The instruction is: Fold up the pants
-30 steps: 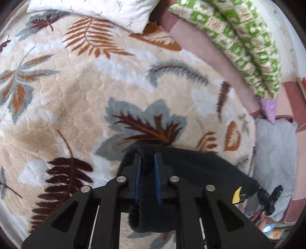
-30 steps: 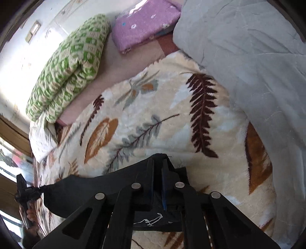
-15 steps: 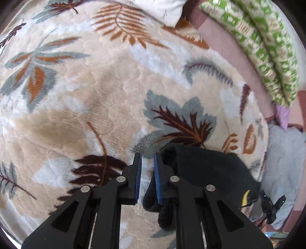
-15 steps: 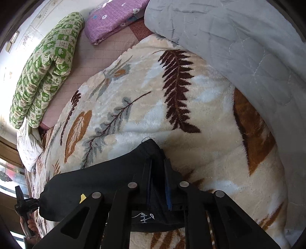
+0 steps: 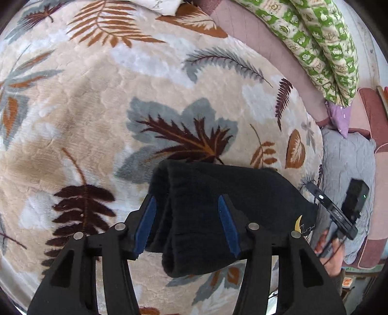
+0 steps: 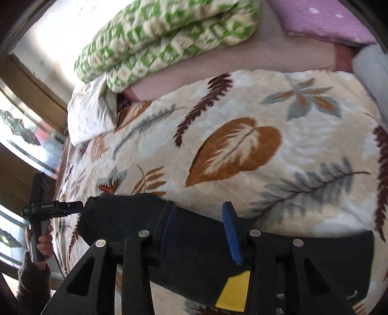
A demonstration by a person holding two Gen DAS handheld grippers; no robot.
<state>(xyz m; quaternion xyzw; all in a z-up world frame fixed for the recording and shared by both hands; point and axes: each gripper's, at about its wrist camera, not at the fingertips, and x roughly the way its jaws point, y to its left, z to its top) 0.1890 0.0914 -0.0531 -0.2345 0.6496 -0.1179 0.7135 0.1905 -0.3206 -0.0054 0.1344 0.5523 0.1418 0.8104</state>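
The black pants [image 5: 218, 193] lie folded in a thick bundle on the leaf-patterned blanket [image 5: 97, 109]. My left gripper [image 5: 185, 218] is open, its blue-padded fingers [image 5: 148, 218] standing either side of the bundle's left end. In the right wrist view the pants [image 6: 194, 232] show a yellow label [image 6: 235, 293]. My right gripper [image 6: 198, 230] is open over their right end, fingers apart with the cloth lying between and beneath them. The other gripper shows at each view's edge: the right one [image 5: 334, 213], the left one [image 6: 48, 208].
A green-patterned rolled quilt [image 5: 322, 41] lies along the far edge, with a purple pillow [image 6: 322, 19], a grey quilt [image 5: 346, 164] to the right and a white pillow [image 6: 89, 114]. A window [image 6: 14, 135] is at the left of the right wrist view.
Both grippers were shut on the pants a second ago. Both have opened now and the folded pants rest on the blanket. The right wrist view has swung toward the window.
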